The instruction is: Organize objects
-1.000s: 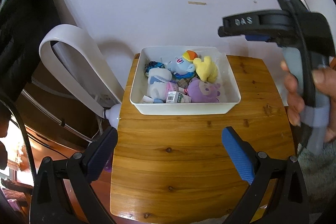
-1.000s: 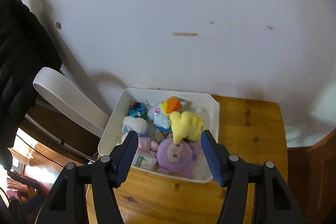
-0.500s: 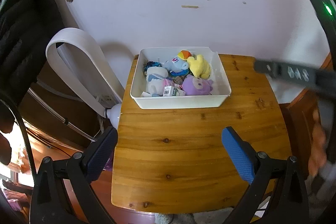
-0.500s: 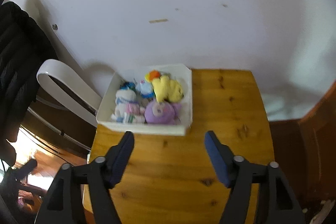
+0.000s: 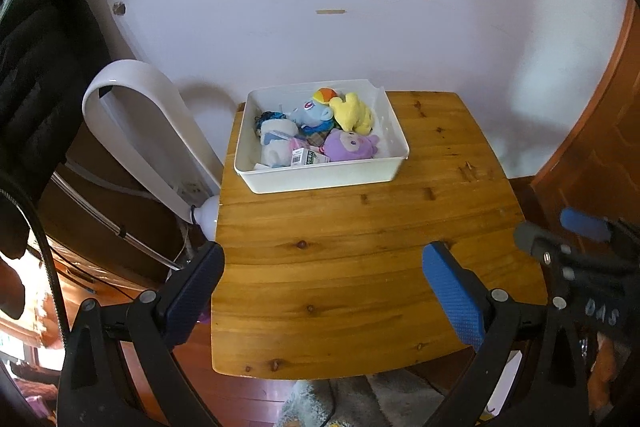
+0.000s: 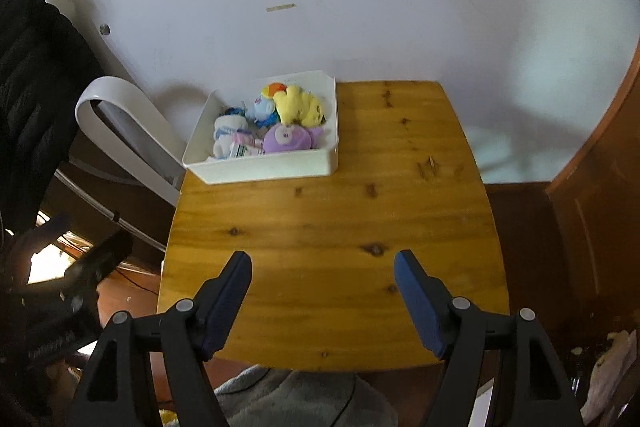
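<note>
Both claws spread wide w/ nothing between the pads: left gripper (image 5: 322,291) and right gripper (image 6: 322,301) hang over the near edge of the wooden table (image 5: 360,259), at 6 o'clock in each view. Right gripper also shows in left wrist view at 4 o'clock, off the table's right edge. Bare wood runs from the near edge up to the bin, plus a free strip along the table's right side at 2 o'clock. White bin (image 5: 320,179) sits at the far left corner, 12 o'clock, well apart from both claws, close to the wall. Inside it: purple plush (image 5: 348,147), yellow plush (image 5: 352,111), blue pony plush (image 5: 312,115), white plush (image 5: 276,143), small carton (image 5: 304,158), all packed touching. White curved fan (image 5: 136,131) stands off the table's left edge at 10 o'clock.
</note>
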